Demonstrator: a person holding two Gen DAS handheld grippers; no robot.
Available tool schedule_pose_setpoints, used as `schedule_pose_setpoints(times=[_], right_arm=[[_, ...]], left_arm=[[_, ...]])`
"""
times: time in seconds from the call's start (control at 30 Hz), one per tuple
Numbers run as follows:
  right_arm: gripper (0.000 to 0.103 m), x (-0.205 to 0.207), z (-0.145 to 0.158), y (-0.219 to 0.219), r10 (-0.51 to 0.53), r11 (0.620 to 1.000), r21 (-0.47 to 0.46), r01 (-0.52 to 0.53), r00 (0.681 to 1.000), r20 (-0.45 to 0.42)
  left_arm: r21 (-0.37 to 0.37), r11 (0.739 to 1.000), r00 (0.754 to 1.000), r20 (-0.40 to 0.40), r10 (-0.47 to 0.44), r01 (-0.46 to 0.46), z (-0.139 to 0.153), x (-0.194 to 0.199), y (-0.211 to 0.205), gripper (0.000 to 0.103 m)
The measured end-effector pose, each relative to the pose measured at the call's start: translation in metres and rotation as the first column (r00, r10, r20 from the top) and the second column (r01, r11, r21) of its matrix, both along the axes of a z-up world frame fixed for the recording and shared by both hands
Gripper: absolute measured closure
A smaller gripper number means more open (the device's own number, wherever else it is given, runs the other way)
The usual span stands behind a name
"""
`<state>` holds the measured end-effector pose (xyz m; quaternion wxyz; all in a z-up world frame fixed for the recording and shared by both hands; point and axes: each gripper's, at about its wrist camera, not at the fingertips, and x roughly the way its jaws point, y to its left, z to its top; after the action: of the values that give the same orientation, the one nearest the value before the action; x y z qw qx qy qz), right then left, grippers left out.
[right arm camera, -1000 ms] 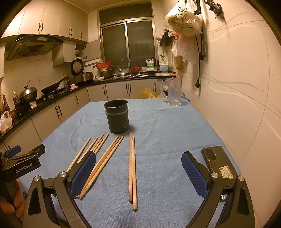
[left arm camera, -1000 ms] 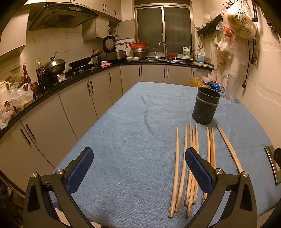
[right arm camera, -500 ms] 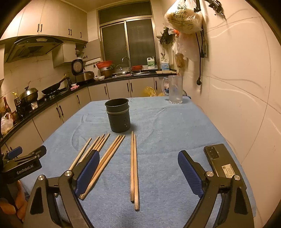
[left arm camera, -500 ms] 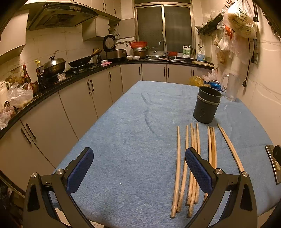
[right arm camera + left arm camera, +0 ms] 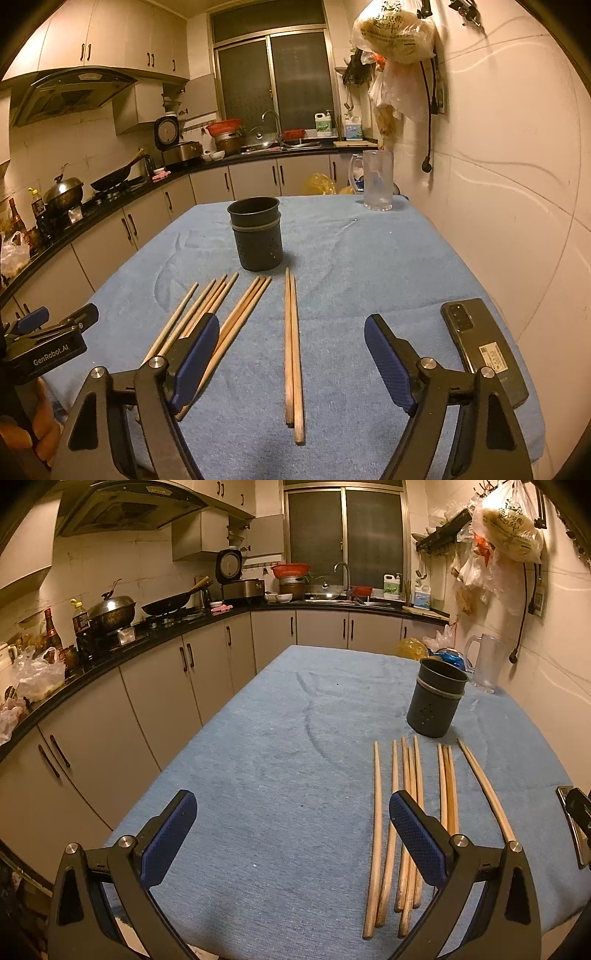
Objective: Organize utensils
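Right gripper (image 5: 290, 363): fingers (image 5: 388, 363) spread wide and just been closing; pair of chopsticks (image 5: 291, 350) lies between them, untouched.
Other chopsticks (image 5: 207, 310): fanned out to the left.
Holder (image 5: 257, 234): upright beyond the chopsticks.
Phone (image 5: 480, 347): flat on the tabletop (image 5: 369, 266), right.

Two wrist views along a blue-cloth table

Both look slightly downward toward the dark perforated cylindrical holder (image 5: 436, 701) (image 5: 258, 236), from its near-left and near-right, sharing it and the wooden chopsticks (image 5: 406, 819) (image 5: 291, 347).
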<state>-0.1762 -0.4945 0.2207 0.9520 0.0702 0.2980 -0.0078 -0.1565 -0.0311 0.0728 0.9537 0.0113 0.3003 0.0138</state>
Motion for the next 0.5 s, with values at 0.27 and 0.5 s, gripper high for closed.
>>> schedule_pose_setpoints(times=[0.27, 0.5], right_arm=[[0.025, -0.0027, -0.0031, -0.005, -0.005, 1.0, 0.015, 0.006, 1.0, -0.016], [0.031, 0.0013, -0.0051, -0.0018, 0.002, 1.0, 0.018, -0.002, 1.0, -0.029]], left_arm=[[0.013, 1.0, 1.0, 0.0, -0.024, 0.024, -0.0011, -0.0054, -0.0067, 0.0], [0.011, 1.0, 1.0, -0.004, -0.021, 0.021, -0.0006, -0.0037, -0.0063, 0.0]])
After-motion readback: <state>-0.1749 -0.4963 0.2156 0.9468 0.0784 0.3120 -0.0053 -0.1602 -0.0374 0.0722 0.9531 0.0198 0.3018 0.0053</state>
